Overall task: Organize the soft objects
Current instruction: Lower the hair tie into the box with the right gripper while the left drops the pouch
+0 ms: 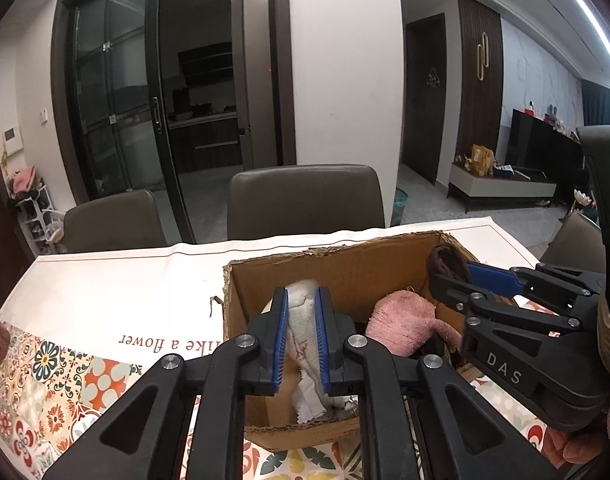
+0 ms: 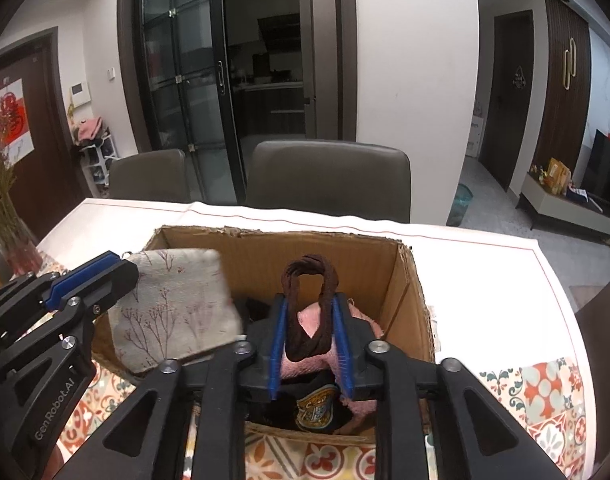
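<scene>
Filling cardboard box (image 2: pixel 389 264): pink plush (image 2: pixel 305 364)

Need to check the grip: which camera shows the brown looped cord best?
The right wrist view: the brown looped cord stands centred between the right gripper's fingers, whole loop visible above the cardboard box. The left wrist view shows only part of it, behind that gripper's tips.
</scene>
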`<state>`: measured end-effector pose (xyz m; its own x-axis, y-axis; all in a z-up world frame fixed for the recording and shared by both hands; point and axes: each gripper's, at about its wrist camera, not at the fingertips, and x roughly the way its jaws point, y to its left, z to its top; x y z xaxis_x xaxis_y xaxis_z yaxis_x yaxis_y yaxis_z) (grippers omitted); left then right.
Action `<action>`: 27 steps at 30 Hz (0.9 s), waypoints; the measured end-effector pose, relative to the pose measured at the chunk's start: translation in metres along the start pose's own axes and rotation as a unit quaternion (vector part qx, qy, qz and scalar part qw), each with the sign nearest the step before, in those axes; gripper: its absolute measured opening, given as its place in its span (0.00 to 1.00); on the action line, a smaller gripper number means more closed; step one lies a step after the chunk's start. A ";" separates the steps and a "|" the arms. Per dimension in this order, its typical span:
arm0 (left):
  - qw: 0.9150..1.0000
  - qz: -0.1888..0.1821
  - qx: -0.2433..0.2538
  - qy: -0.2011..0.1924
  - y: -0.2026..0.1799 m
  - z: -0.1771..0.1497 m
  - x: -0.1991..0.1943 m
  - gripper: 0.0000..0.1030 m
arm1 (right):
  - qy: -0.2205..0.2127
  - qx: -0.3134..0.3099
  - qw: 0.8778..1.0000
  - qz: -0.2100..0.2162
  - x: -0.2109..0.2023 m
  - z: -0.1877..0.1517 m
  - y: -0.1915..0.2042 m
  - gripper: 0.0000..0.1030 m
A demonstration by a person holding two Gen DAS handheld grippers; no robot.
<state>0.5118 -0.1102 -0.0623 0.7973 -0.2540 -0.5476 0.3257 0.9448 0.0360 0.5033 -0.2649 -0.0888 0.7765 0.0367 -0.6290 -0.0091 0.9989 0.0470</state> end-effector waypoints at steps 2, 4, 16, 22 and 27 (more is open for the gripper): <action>1.000 -0.005 0.001 -0.001 0.000 -0.001 -0.002 0.22 | 0.002 0.001 1.000 -0.001 -0.001 -0.001 0.000 0.35; 1.000 -0.005 0.002 -0.004 0.000 -0.001 -0.005 0.25 | -0.001 0.001 1.000 -0.006 -0.004 0.000 0.001 0.41; 1.000 0.002 0.004 -0.008 0.007 -0.002 -0.048 0.47 | -0.015 0.021 0.999 -0.028 -0.039 -0.004 0.004 0.53; 1.000 0.007 0.004 -0.014 0.010 -0.006 -0.083 0.51 | -0.034 0.035 0.998 -0.042 -0.073 -0.010 0.011 0.57; 1.000 0.013 0.003 -0.021 0.013 -0.013 -0.111 0.58 | -0.048 0.044 0.996 -0.055 -0.107 -0.020 0.019 0.60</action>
<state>0.4213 -0.0676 -0.0119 0.8260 -0.2384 -0.5107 0.3081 0.9498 0.0549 0.4078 -0.2488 -0.0362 0.8271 -0.0793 -0.5564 0.1308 0.9900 0.0533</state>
